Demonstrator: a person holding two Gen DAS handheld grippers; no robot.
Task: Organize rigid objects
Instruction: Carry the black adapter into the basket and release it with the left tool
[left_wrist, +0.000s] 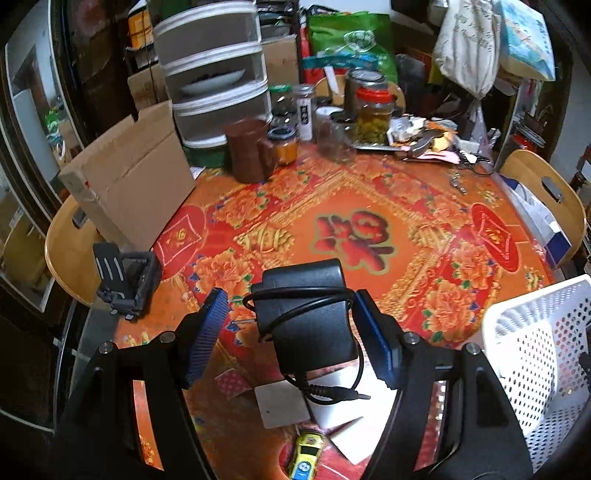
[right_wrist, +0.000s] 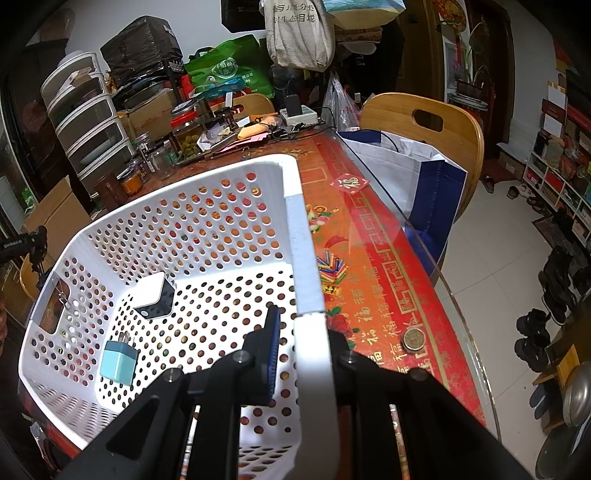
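Note:
A black power adapter (left_wrist: 306, 314) with its cable looped round it hangs above the red patterned tablecloth, and my left gripper (left_wrist: 288, 306) is shut on it between the blue pads. Below it lie white cards (left_wrist: 280, 404) and a yellow toy car (left_wrist: 306, 458). The white perforated basket (left_wrist: 535, 350) stands at the right. My right gripper (right_wrist: 304, 321) is shut on the basket's rim (right_wrist: 295, 229), one finger inside and one outside the wall. Inside the basket lie a white-and-black cube charger (right_wrist: 153, 295) and a light blue plug (right_wrist: 118, 362).
A black folding stand (left_wrist: 125, 284) and a cardboard box (left_wrist: 129, 184) sit at the table's left. A brown jug (left_wrist: 247, 151) and several jars (left_wrist: 369, 110) crowd the far side. A wooden chair with a blue-and-white bag (right_wrist: 406, 173) stands beyond the glass edge; a coin (right_wrist: 413, 339) lies near it.

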